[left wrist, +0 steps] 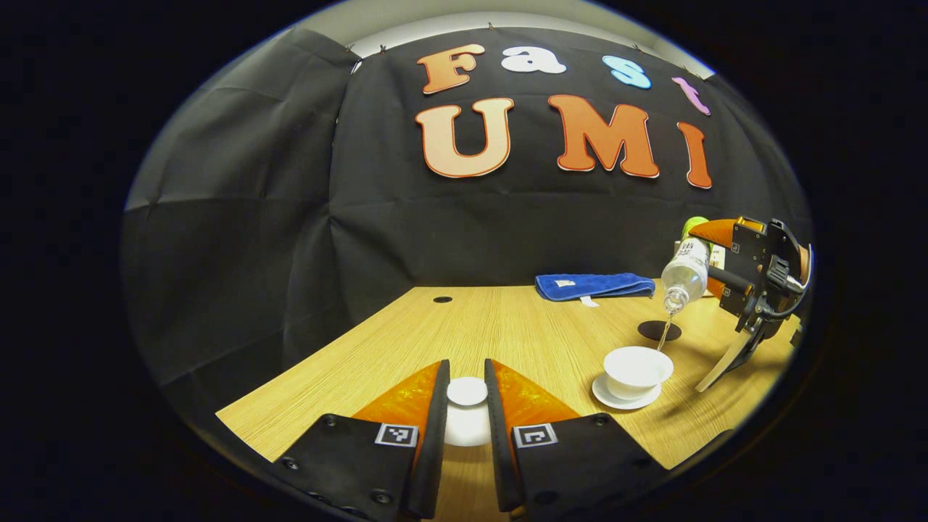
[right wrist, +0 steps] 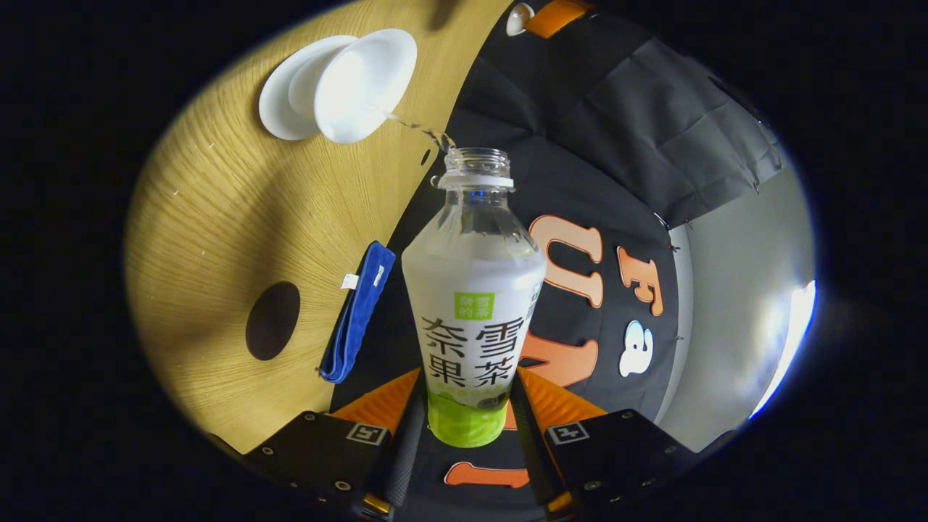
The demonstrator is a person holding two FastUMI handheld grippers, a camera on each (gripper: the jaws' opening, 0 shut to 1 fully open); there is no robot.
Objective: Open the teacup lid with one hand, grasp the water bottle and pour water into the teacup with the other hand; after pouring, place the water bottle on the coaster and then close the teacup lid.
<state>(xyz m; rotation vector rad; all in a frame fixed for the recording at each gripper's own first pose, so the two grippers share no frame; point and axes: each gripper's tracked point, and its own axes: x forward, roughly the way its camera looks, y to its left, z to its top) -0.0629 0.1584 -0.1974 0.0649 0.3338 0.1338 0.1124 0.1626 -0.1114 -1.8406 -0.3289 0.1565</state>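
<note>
My left gripper [left wrist: 467, 395] is shut on the white teacup lid [left wrist: 467, 392], held just above the wooden table at the near edge. To the right, the white teacup [left wrist: 638, 370] stands uncovered on its saucer [left wrist: 616, 397]. My right gripper [right wrist: 465, 406] is shut on the clear water bottle [right wrist: 471, 304], which is tilted neck-down; a thin stream of water runs from its mouth into the teacup [right wrist: 359, 83]. In the left gripper view the bottle [left wrist: 685, 274] and the right gripper [left wrist: 754, 279] hang above and right of the cup. The dark round coaster [left wrist: 660, 331] lies just behind the cup.
A folded blue towel [left wrist: 594, 286] lies at the back of the table [left wrist: 507, 326], near the black cloth wall. A small dark hole [left wrist: 442, 299] sits in the tabletop at the back left. The coaster [right wrist: 272, 320] and towel [right wrist: 357, 313] appear in the right gripper view too.
</note>
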